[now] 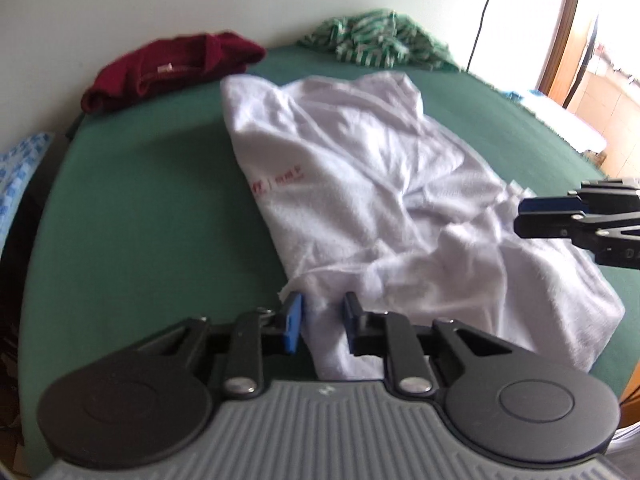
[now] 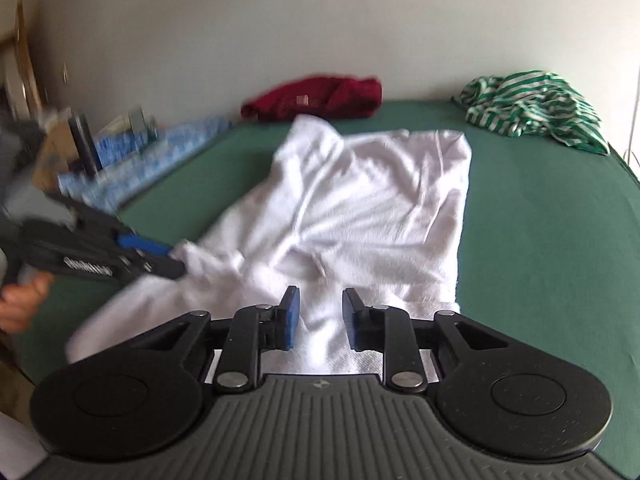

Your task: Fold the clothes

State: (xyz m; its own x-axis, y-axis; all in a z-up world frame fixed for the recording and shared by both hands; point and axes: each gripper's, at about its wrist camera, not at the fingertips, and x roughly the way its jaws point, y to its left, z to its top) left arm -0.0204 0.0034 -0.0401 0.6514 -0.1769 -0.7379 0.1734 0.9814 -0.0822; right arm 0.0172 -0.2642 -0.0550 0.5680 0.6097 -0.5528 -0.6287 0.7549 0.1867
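A crumpled white shirt with small red print lies across the green table. My left gripper is at the shirt's near edge. A ridge of white cloth fills the gap between its blue pads, so it is shut on the shirt. In the right wrist view that left gripper comes in from the left, with a bunch of the shirt drawn up at its tips. My right gripper hovers open over the shirt's near hem. It holds nothing, and the left wrist view shows the right gripper at the right.
A dark red garment lies at the table's far left and a green-and-white striped one at the far right, both against the wall. Blue patterned cloth and clutter lie beyond the left edge. A hand holds the left gripper.
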